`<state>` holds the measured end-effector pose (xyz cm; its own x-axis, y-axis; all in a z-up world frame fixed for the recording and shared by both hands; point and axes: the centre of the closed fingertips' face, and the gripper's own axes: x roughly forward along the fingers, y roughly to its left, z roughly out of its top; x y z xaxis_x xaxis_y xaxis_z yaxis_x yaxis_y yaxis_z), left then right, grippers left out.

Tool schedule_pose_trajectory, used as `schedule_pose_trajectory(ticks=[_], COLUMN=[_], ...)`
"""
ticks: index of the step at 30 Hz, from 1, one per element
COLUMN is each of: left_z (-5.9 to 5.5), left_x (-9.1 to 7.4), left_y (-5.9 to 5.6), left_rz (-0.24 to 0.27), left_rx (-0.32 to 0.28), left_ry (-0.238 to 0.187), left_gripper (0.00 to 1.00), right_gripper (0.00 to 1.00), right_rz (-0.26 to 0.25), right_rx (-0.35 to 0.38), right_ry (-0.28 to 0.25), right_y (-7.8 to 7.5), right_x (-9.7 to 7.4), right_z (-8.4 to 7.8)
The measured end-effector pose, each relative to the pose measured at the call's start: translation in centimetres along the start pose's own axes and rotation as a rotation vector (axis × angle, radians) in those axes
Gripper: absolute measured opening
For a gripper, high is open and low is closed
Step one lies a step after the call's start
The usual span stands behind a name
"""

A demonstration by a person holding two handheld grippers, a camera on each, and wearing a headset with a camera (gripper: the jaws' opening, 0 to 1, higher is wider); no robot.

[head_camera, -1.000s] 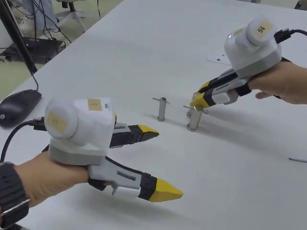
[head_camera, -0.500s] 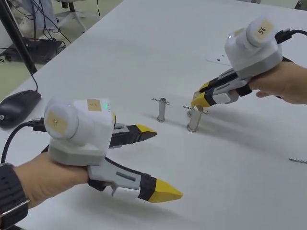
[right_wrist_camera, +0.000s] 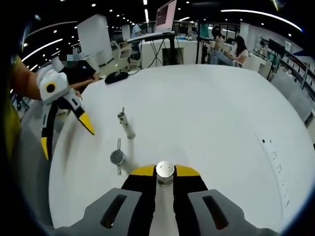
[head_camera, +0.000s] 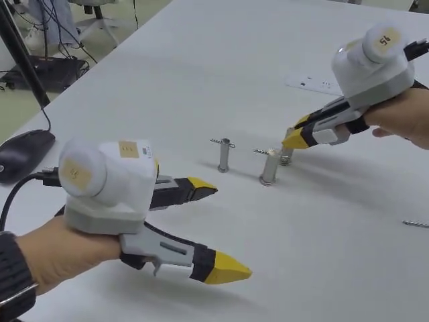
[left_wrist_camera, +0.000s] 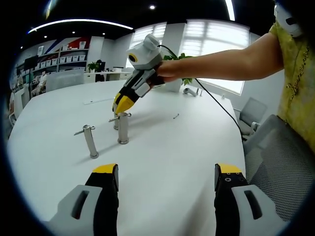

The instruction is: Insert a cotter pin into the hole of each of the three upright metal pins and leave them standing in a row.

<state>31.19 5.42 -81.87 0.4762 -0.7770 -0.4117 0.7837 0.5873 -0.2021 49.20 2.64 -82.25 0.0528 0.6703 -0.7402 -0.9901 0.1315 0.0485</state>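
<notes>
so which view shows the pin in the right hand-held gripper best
The right gripper view: the far pin sits in the jaws of the right hand-held gripper, top in plain sight. The head and left gripper views show it partly hidden.

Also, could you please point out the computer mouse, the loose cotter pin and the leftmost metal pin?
computer mouse (head_camera: 25,153), head view, its top shell.
loose cotter pin (head_camera: 415,224), head view, mid-shaft.
leftmost metal pin (head_camera: 224,158), head view, its shaft.
</notes>
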Motion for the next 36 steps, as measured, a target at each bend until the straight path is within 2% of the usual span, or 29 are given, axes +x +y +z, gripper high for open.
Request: schedule_pose_trajectory(ticks=[6,10,15,18,27,32,36], left_z=[0.3,0.4,0.8,1.0,1.1,1.2,1.3], left_x=[0.2,0.3,0.3,0.1,-0.4,-0.9,-1.1], left_y=[-0.1,-0.1,-0.3,-0.5,-0.8,-1.3,-1.5], left_rz=[-0.005,-0.009,-0.014,-0.017,-0.017,-0.017,-0.016], left_rx=[0.007,0.012,0.026,0.037,0.065,0.082,0.094], left_ry=[-0.001,0.0,0.0,0.001,0.014,0.026,0.031], left_gripper=[0.8,0.79,0.79,0.79,0.77,0.77,0.76], right_gripper=[0.11,0.11,0.11,0.11,0.11,0.11,0.11], right_rz=[-0.033,-0.052,-0.044,-0.027,0.047,0.096,0.114], right_rx=[0.016,0.007,-0.023,-0.039,-0.068,-0.139,-0.153], right_ry=[0.012,0.014,0.024,0.03,0.007,0.033,0.031], right_y=[-0.3,0.6,3.9,6.7,13.2,15.9,16.7], right_x=[-2.5,-4.2,-5.4,-5.6,-4.3,-3.3,-2.7], right_z=[-1.8,-2.7,-3.8,-3.9,-2.7,-2.4,-2.4])
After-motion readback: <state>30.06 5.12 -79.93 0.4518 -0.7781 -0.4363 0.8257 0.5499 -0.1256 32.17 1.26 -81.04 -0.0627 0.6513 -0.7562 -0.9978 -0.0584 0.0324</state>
